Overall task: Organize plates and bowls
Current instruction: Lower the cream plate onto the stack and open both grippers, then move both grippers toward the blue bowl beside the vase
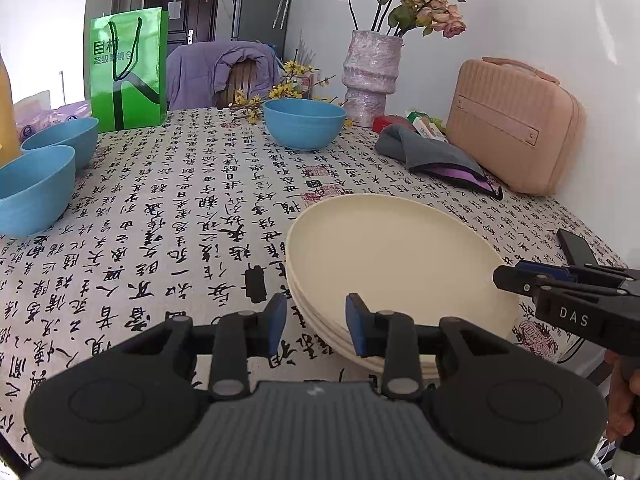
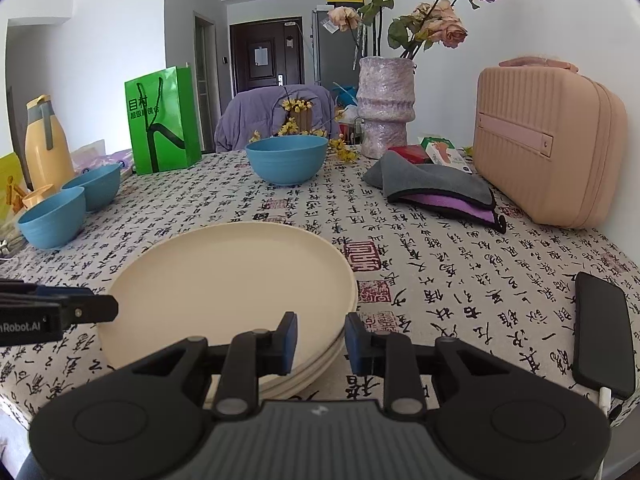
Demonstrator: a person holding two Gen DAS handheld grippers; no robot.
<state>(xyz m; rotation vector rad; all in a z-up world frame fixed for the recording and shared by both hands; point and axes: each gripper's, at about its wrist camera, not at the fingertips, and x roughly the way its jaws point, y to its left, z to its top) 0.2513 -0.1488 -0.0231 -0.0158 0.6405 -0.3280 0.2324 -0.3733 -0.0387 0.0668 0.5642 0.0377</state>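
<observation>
Resting near the front edge of the calligraphy-print surface (image 2: 460, 264), a stack of cream plates (image 2: 228, 280) looks already gathered. The left gripper (image 1: 316, 322) and right gripper (image 2: 322, 340) flank its rim, fingers narrowly parted, holding nothing. Three blue bowls remain unstacked: one far bowl (image 2: 286, 160), two bowls at left (image 2: 72, 204).

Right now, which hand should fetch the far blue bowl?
Probably left. Both grippers, left gripper and right gripper, sit open at the plate stack. The far bowl lies nearly straight ahead of the left.
</observation>
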